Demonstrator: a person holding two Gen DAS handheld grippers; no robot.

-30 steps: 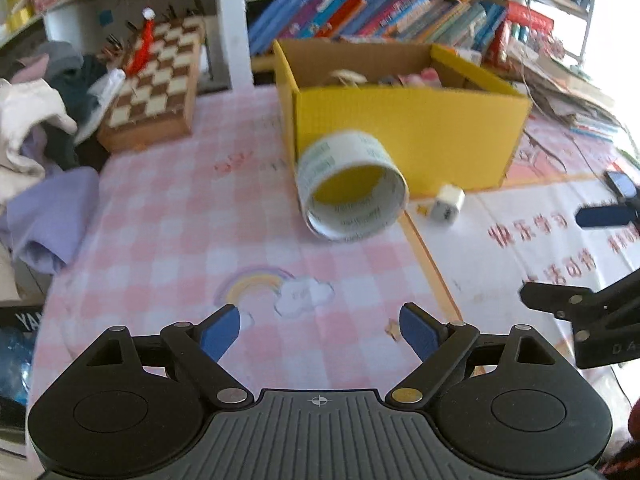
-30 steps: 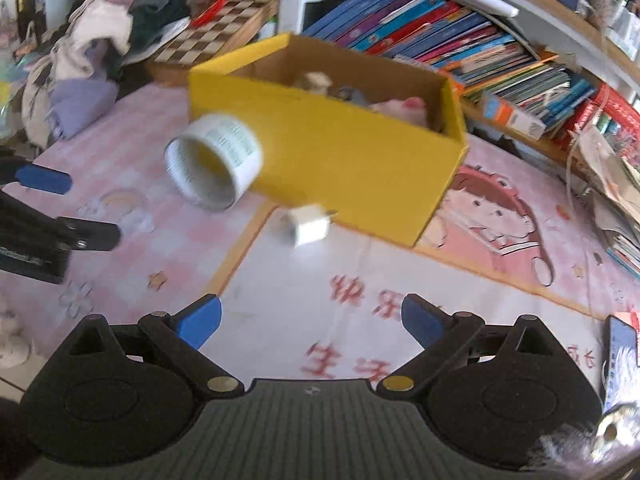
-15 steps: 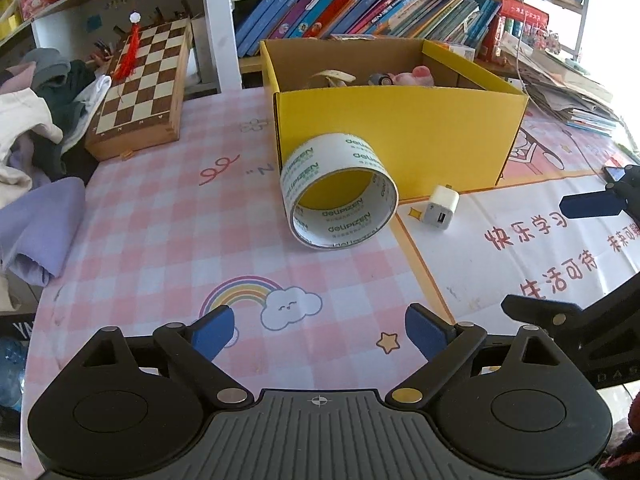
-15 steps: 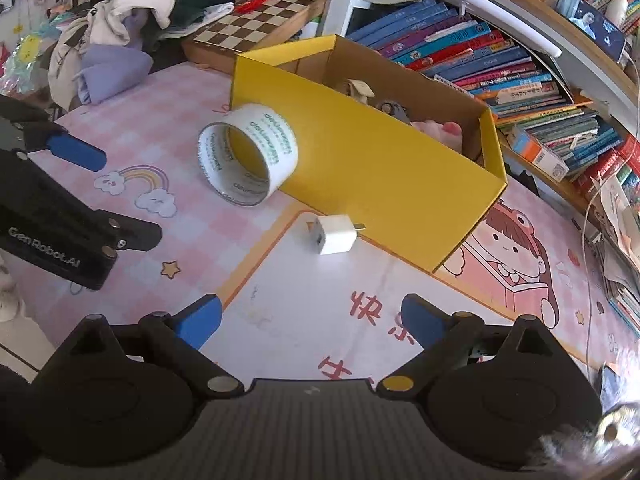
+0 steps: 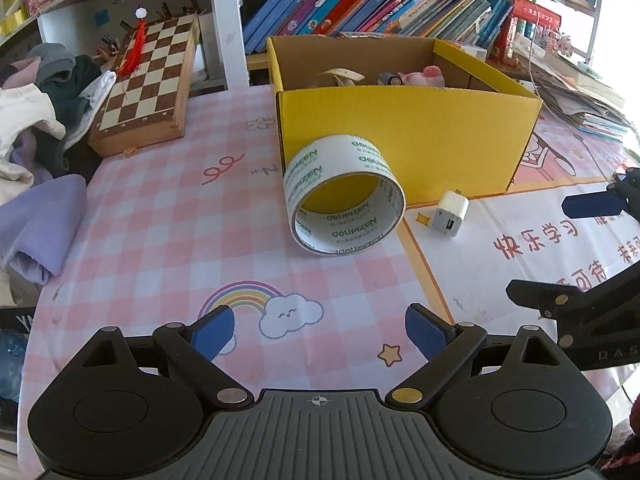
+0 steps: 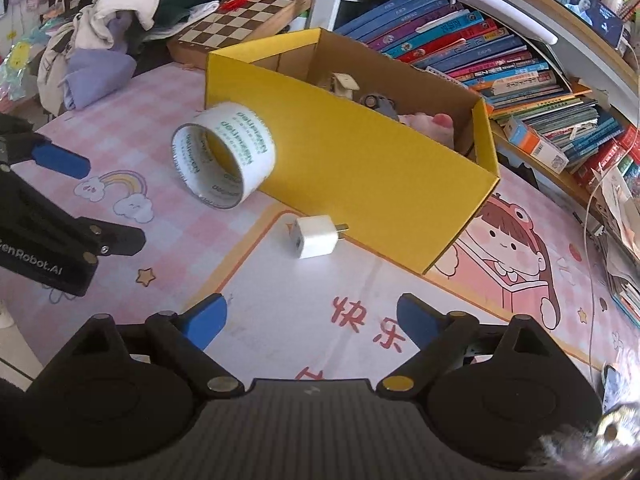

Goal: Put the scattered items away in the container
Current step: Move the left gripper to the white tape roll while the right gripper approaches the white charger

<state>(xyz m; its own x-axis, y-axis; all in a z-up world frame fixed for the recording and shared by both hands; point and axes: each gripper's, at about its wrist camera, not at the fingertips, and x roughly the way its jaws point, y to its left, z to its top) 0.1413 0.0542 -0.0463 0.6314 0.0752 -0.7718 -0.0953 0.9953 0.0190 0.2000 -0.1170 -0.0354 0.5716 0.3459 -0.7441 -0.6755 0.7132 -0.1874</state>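
A yellow cardboard box (image 5: pixel 408 136) (image 6: pixel 360 160) stands on the mat with several small items inside. A white tape roll (image 5: pixel 344 196) (image 6: pixel 224 156) leans on its edge against the box front. A white charger plug (image 5: pixel 448 218) (image 6: pixel 314 236) lies beside the box. My left gripper (image 5: pixel 318 334) is open and empty, well short of the roll. My right gripper (image 6: pixel 310 318) is open and empty, a little short of the plug. Each gripper also shows at the edge of the other's view.
A wooden chessboard (image 5: pixel 148 84) and a pile of clothes (image 5: pixel 36 120) lie at the left. Shelves of books (image 5: pixel 360 0) run behind the box. Stacked papers (image 5: pixel 576 96) sit at the right. A phone (image 6: pixel 610 384) lies near the right gripper.
Both grippers have pulled back and risen, so the box, roll and plug sit farther off and lower in view. Nothing on the table has moved.
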